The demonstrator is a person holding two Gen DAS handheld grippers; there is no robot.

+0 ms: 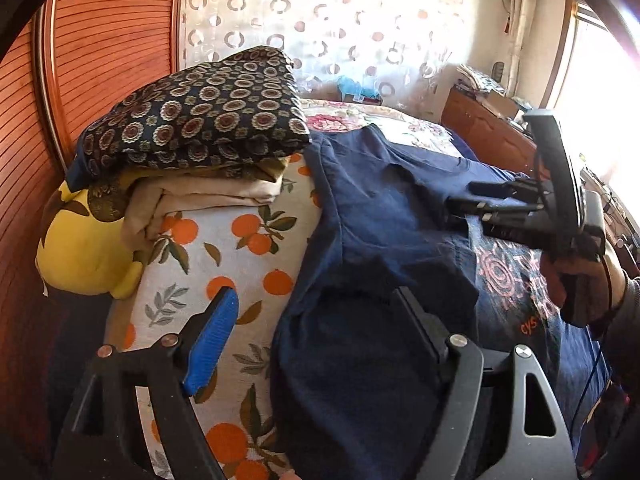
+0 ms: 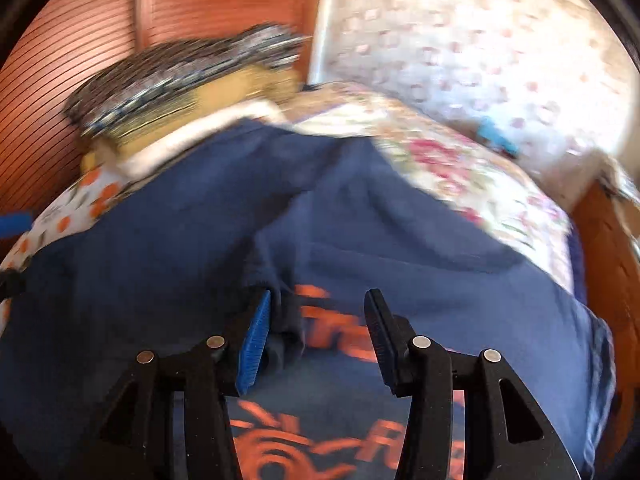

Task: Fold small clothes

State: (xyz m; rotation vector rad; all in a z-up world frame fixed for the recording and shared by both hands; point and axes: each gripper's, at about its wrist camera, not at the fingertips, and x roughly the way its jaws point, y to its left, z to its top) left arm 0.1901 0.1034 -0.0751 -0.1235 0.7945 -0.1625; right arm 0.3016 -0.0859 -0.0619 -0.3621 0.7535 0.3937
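Note:
A navy T-shirt (image 1: 380, 208) (image 2: 360, 232) with an orange print (image 2: 320, 320) lies spread over the bed, partly folded with a sleeve area turned in. My left gripper (image 1: 314, 294) is open over the shirt's left edge; its blue pad (image 1: 216, 340) hangs above the orange-patterned cover and nothing is pinched. My right gripper (image 2: 318, 296) is open just above the printed chest, with only flat cloth beneath. In the left wrist view the right gripper (image 1: 472, 198) shows side-on over the shirt, held by a gloved hand (image 1: 580, 280). The right wrist view is motion-blurred.
A stack of folded clothes (image 1: 208, 120) (image 2: 180, 68) topped by dark patterned cloth sits at the bed's far left, beside a yellow plush (image 1: 84, 256). An orange-fruit cover (image 1: 224, 248) and floral bedspread (image 1: 404, 124) lie under the shirt. A slatted wooden door (image 1: 100, 40) stands left, a wooden cabinet (image 1: 488, 128) right.

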